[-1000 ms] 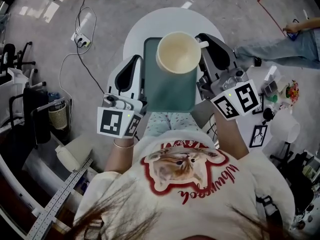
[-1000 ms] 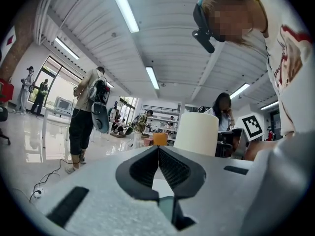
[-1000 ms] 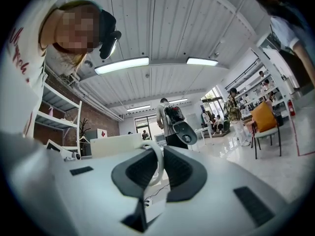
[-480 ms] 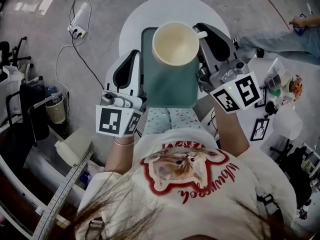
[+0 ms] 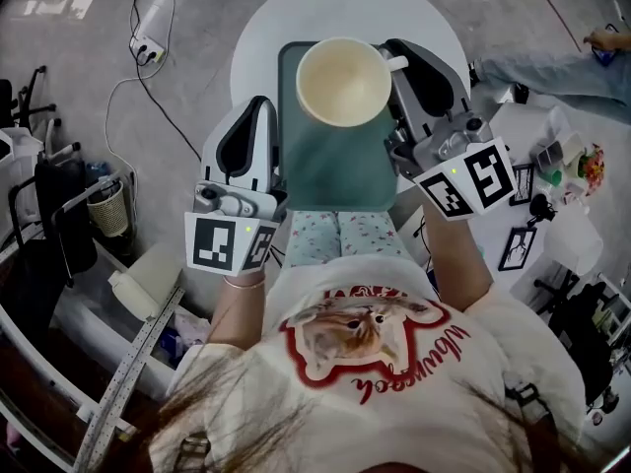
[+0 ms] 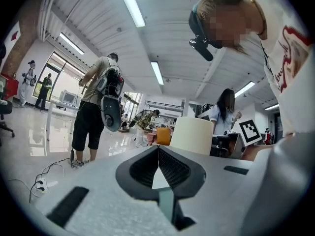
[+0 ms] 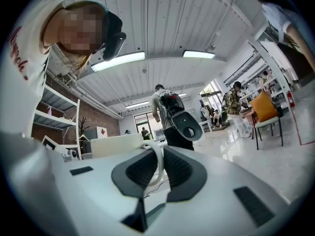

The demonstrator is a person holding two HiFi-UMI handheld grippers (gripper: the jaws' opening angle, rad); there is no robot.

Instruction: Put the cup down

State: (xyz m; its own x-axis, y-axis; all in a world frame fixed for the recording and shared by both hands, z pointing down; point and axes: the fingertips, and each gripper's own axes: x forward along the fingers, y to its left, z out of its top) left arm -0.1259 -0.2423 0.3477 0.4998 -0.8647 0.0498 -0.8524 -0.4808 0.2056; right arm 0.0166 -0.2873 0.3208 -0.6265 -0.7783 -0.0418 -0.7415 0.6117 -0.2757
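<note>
The right gripper (image 5: 402, 65), jaws clamped on the handle of the cream round cup (image 5: 344, 81), holds it mouth-up over the far end of the dark green rectangular tray (image 5: 335, 170), ready for set-down; the left gripper (image 5: 258, 104), jaws together and empty, stands clear at the tray's left edge.

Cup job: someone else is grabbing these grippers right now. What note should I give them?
Right gripper: fingers shut on the cream cup's handle.
Left gripper: fingers shut on the green tray's edge.
The cup is over the tray's far end, above the round white table. I cannot tell whether it touches the tray.
Done: cup is gripped.
Left: set it down, then open the right fingers.
</note>
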